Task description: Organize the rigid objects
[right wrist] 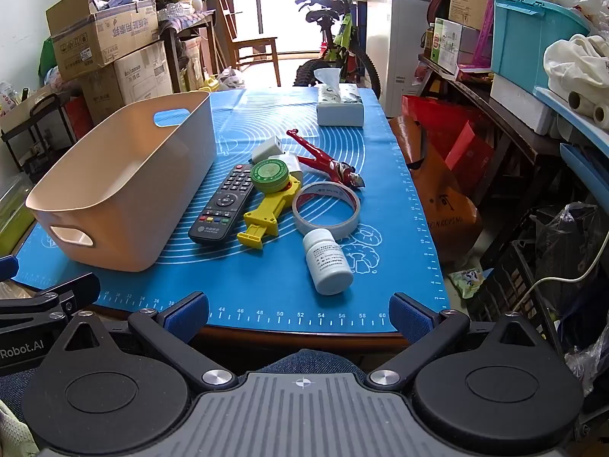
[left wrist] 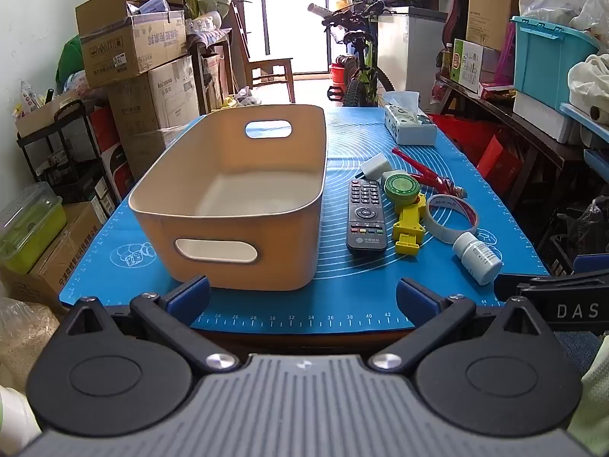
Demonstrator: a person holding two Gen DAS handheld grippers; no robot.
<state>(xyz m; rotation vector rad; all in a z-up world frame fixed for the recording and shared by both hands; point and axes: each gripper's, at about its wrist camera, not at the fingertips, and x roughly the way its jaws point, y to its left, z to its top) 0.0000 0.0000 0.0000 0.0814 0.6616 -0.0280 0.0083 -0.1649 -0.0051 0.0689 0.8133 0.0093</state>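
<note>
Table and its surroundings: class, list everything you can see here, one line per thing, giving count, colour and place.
bin: 1, beige, left on mat, nothing visible inside
mat: 1, blue, covers table
remote: 1, black, right of bin
tin: 1, green, atop yellow tool
yellow tool: 1, beside remote
tape roll: 1, white, red core, right of tool
pill bottle: 1, white, lying nearest
toy figure: 1, red, behind tape
chargers: 2, white, behind tin
tissue box: 1, far end
bicycle: 1, beyond table
cardboard boxes: several, left
left gripper: open, near edge
right gripper: open, near edge
</note>
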